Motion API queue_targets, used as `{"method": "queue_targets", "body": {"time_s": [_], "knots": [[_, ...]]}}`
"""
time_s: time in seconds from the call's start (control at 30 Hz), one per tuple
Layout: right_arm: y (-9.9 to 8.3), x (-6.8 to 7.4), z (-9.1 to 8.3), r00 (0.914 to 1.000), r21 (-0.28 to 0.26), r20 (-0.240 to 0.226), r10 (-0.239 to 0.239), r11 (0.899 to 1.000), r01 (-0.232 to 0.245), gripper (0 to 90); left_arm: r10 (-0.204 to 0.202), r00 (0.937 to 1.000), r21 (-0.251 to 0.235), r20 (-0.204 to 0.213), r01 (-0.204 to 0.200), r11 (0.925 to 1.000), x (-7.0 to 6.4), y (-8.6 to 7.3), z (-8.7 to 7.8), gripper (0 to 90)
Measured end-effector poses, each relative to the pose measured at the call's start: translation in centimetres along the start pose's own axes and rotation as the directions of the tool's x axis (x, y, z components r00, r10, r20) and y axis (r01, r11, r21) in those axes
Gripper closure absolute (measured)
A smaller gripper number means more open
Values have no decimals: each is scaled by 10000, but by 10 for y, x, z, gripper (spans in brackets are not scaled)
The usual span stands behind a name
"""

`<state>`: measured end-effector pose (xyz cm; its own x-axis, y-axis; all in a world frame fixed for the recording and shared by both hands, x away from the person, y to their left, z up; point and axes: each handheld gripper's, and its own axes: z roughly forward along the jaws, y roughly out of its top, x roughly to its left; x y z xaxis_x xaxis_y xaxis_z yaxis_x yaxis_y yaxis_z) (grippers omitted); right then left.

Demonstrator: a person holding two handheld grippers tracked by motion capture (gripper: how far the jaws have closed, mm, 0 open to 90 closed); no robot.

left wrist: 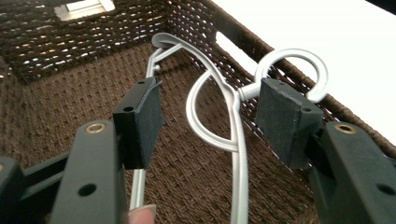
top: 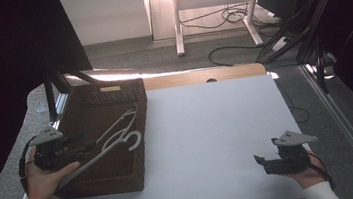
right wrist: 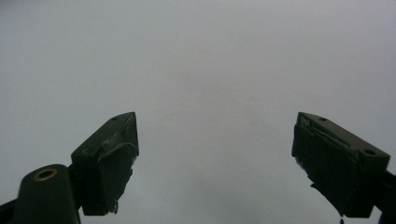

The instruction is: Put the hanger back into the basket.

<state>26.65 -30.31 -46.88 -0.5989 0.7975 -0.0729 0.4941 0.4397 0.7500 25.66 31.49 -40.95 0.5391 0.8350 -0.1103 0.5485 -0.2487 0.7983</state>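
A brown woven basket (top: 142, 114) stands on the left of the white table (top: 209, 136). Pale grey clothes hangers (top: 118, 131) lie inside it, one hook resting on the right rim. My left gripper (top: 85, 144) is open over the basket's left side. In the left gripper view a hanger's neck (left wrist: 237, 140) runs between the spread pads (left wrist: 142, 119) without touching them, and its hook (left wrist: 318, 74) lies on the basket wall (left wrist: 70, 46). My right gripper (top: 266, 150) is open and holds nothing near the table's front right; in the right gripper view (right wrist: 215, 154) it faces the bare table (right wrist: 196, 56).
A wooden strip (top: 202, 76) runs along the table's back edge. Beyond it are a desk frame's legs (top: 177, 24) and cables (top: 235, 15) on the floor. Dark frame posts (top: 318, 58) stand at the right. The table's middle and right offer wide free room.
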Motion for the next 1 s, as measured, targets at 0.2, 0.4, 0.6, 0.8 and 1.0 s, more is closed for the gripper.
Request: {"method": "queue_targets", "body": {"time_s": [0.2,0.4,0.6,0.8,1.0], "knots": [[-1,-1,0,10000,2,8,36,10000,-36,152,-21,9998,291,216,14,9996,-4,1,-4,401],[0,0,0,10000,40,3,-5,10000,5,152,262,9991,644,342,-284,9975,-15,4,-6,392],[-1,-1,1,10000,24,-36,54,10000,-54,152,181,9997,1183,133,-195,9928,-19,2,-4,402],[-2,-2,2,9999,43,-111,-1,10000,2,152,298,9995,2355,-72,-273,9715,-19,0,13,445],[-1,-2,2,9999,6,-134,-36,10000,37,152,465,9989,3809,54,-451,9235,-16,1,39,580]]}}
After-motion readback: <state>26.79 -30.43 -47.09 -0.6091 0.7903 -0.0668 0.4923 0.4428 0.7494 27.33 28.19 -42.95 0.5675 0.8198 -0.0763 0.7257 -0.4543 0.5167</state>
